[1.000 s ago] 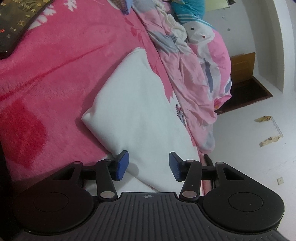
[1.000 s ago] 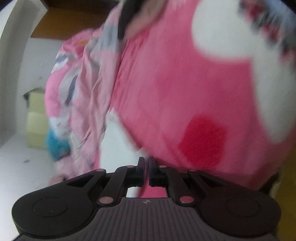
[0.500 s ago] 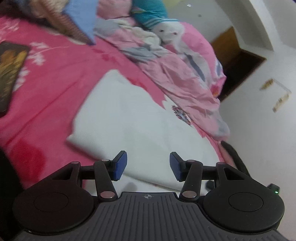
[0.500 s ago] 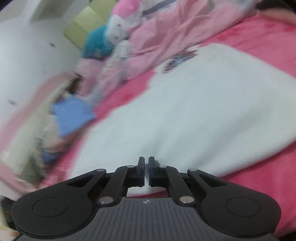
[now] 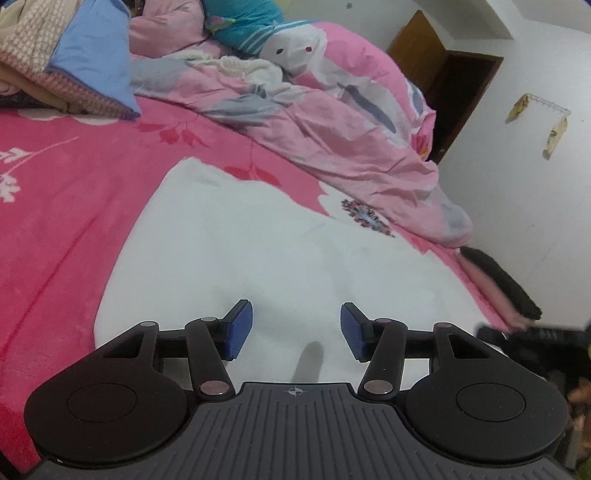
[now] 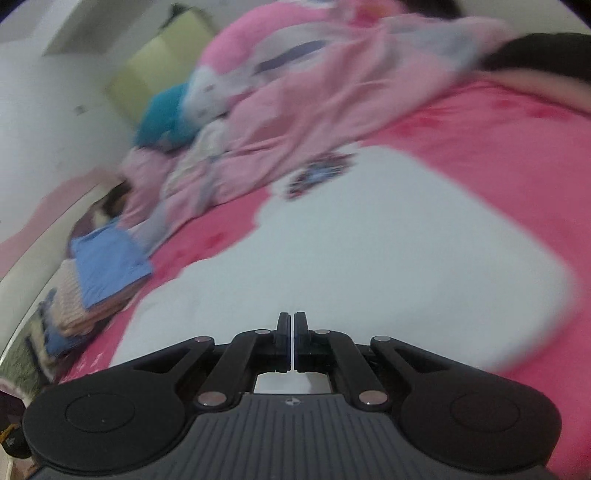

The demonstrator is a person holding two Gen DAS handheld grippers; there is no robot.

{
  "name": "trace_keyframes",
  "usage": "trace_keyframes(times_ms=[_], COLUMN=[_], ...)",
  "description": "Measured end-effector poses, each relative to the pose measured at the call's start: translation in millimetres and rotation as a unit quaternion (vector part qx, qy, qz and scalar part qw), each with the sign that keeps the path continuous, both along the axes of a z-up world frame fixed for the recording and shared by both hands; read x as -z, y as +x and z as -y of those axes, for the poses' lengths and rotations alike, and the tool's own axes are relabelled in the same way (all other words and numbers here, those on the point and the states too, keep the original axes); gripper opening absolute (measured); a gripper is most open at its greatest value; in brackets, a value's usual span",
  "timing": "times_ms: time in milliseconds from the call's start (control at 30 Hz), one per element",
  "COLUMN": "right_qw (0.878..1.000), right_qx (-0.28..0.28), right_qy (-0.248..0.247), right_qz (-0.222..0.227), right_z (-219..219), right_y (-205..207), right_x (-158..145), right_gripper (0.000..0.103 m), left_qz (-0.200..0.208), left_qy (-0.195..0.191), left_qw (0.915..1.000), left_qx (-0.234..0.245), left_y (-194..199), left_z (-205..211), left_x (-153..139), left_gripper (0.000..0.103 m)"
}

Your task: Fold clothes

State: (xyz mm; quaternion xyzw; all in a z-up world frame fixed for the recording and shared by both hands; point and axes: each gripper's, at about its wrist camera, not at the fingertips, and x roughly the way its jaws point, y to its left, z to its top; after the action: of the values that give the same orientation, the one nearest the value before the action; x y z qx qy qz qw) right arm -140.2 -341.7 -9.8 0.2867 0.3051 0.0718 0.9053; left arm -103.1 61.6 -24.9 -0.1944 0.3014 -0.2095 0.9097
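Observation:
A folded white garment (image 5: 258, 251) lies flat on the pink bedspread (image 5: 66, 192), a small dark floral print (image 5: 365, 216) at its far edge. My left gripper (image 5: 296, 329) hovers over its near part, open, blue pads (image 5: 240, 328) apart with nothing between them. In the right wrist view the same white garment (image 6: 369, 266) fills the middle, slightly blurred. My right gripper (image 6: 292, 334) is over its near edge, shut, with no cloth visible between the fingers.
A crumpled pink quilt (image 5: 332, 122) and a teal-and-white plush (image 5: 258, 33) lie along the far side. A stack of folded clothes, blue on top (image 5: 85, 55), sits at the back left. A dark sleeve (image 5: 502, 280) shows at the right. White wall and a wooden door (image 5: 443, 92) stand beyond.
Both cameras have swung round to face the white garment from the near side. The left gripper stays open, the right stays shut. The black object at the far left has left view.

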Motion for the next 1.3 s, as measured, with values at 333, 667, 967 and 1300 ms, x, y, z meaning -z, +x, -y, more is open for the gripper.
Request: trace_keyframes(times_ms=[333,667,967,1300], right_qw=[0.965,0.983,0.961,0.948], right_qx=[0.236,0.095,0.224,0.256], right_qy=[0.116,0.149,0.158,0.183], right_qz=[0.0,-0.054,-0.029,-0.038], right_z=[128.6,83.2,137.8,139.0], right_y=[-22.5,62.5,37.5,15.0], right_x=[24.6,31.6,23.0,40.7], right_gripper=[0.003,0.0,0.004,0.001], left_qz=[-0.006,0.0,-0.004,-0.004], left_qy=[-0.029,-0.021,-0.033,-0.047], left_qw=[0.9995,0.9997,0.9993,0.9985], left_qx=[-0.007,-0.014,-0.014,-0.029], left_y=[5.9,4.5,6.9,5.5], left_z=[-14.7,-13.0,-16.4,-21.0], left_x=[9.4,9.0,9.5,9.7], left_gripper=[0.053,0.053,0.053,0.053])
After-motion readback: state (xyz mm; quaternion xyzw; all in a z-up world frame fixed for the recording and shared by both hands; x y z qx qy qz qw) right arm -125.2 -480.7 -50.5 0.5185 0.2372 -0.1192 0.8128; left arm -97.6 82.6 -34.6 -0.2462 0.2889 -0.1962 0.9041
